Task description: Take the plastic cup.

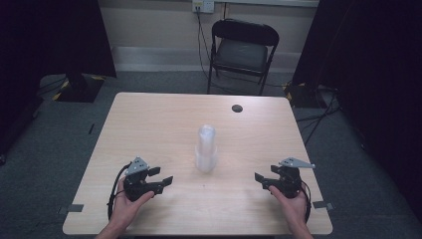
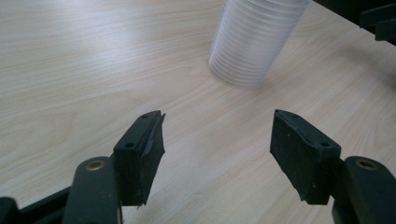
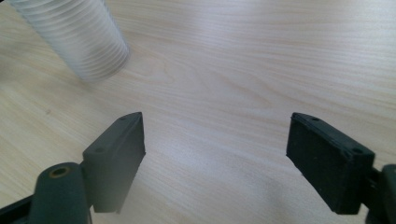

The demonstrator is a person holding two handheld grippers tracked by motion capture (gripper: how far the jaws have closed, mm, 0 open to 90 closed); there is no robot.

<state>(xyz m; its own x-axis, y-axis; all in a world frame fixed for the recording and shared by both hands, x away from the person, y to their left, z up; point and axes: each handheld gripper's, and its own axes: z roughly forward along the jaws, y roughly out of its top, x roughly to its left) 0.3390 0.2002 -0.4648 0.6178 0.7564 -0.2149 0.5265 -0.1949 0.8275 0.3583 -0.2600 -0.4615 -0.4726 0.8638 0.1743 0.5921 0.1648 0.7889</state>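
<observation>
Ribbed clear cup stack [image 1: 206, 148] stands on woodgrain table [image 1: 149, 124] between spread, empty left gripper [image 1: 160, 179] and right gripper [image 1: 263, 179]

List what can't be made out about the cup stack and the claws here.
- Cup stack: cup count, too small and blurred in the high view.
- Its top: cut off by the upper edge in both gripper views.
- Dark disc on the table: too small to identify.

no readable text, label, brand, number or sign in any view. checked the stack of clear cups [image 1: 206, 149], the table [image 1: 149, 124] and the wall socket plate [image 1: 203, 5] far beyond both grippers: all plain or too small and blurred to read.
</observation>
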